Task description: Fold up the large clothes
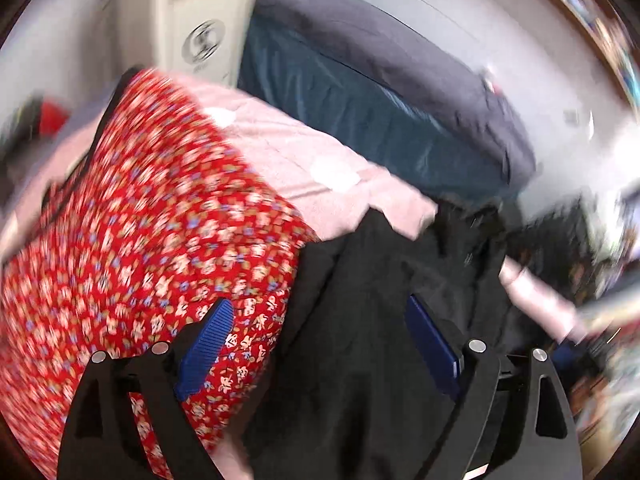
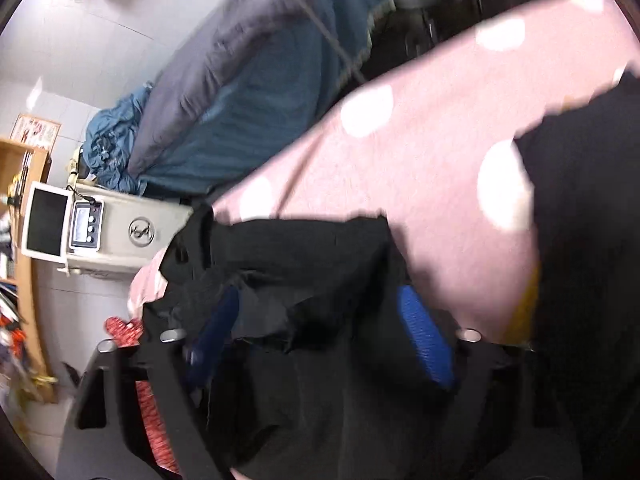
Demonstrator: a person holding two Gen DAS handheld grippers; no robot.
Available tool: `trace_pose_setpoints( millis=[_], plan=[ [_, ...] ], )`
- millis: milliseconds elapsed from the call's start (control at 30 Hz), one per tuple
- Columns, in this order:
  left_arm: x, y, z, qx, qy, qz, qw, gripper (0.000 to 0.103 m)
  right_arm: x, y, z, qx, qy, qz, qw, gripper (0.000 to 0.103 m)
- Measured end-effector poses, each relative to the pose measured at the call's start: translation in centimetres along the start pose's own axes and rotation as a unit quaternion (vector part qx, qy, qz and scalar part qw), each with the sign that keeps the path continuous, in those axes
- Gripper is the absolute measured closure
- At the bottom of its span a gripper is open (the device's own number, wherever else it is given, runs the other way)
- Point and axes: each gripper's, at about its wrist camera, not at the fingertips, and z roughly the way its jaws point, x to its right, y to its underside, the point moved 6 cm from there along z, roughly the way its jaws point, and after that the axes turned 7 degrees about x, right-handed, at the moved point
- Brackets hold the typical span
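A black garment [image 1: 380, 320] lies crumpled on a pink sheet with white dots [image 1: 300, 160]. Beside it on the left is a red flowered cloth [image 1: 140, 260]. My left gripper [image 1: 318, 304] hangs open just above them, one blue pad over the red cloth, the other over the black garment. In the right wrist view the black garment [image 2: 300, 260] bunches up between the wide-apart fingers of my right gripper [image 2: 316, 304], which is open; the pads do not press on it. The pink sheet [image 2: 420, 180] runs off to the upper right. A bit of the red cloth [image 2: 124, 328] shows at the left.
A heap of blue and grey bedding [image 1: 380, 92] [image 2: 240, 100] lies on the white tiled floor beyond the sheet. A beige box with a round logo [image 1: 204, 40] [image 2: 132, 232] stands near it, with a small digital device [image 2: 86, 226] on top. A wooden shelf [image 2: 28, 200] is at the far left.
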Motion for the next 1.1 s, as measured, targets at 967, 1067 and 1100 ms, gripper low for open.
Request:
trace_pose_setpoints(
  millis=[967, 1067, 1100],
  plan=[
    [-2.1, -3.1, 10.2, -0.060, -0.121, 0.043, 0.9899, 0.101, 2.5, -2.8, 5.7, -0.012, 0.284, -0.185, 0.941, 0.101],
    [-2.5, -3.2, 11.3, -0.073, -0.132, 0.018, 0.9884, 0.097, 3.4, -2.5, 7.7, -0.037, 0.326, -0.224, 0.918, 0.101],
    [-2.3, -3.6, 11.8, -0.072, -0.141, 0.025, 0.9871, 0.097, 3.7, -2.4, 8.2, -0.043, 0.333, -0.219, 0.916, 0.101]
  ],
)
